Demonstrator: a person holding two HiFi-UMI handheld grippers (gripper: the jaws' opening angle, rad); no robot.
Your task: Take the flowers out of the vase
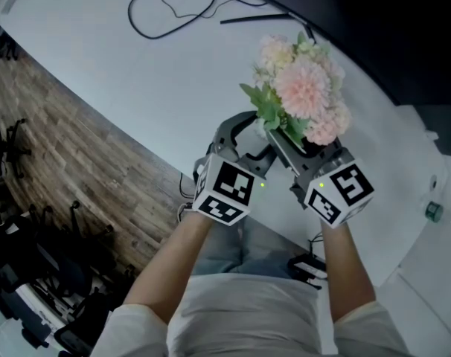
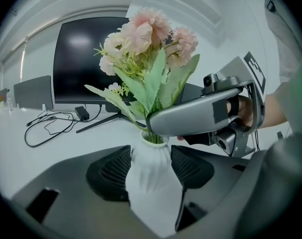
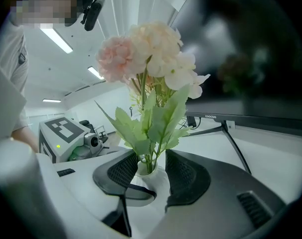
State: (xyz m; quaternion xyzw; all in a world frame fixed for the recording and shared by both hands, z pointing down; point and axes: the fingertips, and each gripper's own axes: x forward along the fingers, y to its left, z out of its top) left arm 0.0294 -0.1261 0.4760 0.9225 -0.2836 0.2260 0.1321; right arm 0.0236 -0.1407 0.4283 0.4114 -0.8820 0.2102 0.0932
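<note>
The person wears a white shirt (image 1: 244, 314) with loose pale sleeves (image 1: 132, 329) that end above the elbows, and grey-blue trousers (image 1: 229, 248). The left gripper (image 2: 150, 171) and the right gripper (image 3: 151, 171) share one build: smooth grey moulded shells with curved arms. Their fingers (image 2: 111, 171) are black, rounded pads with a fine mesh texture. Each carries a white cube printed with bold black square markers, one on the left (image 1: 225, 190) and one on the right (image 1: 343, 190). A small green light (image 1: 263, 186) glows beside the left cube. A round camera lens (image 2: 211, 79) sits on the right gripper's grey frame.
</note>
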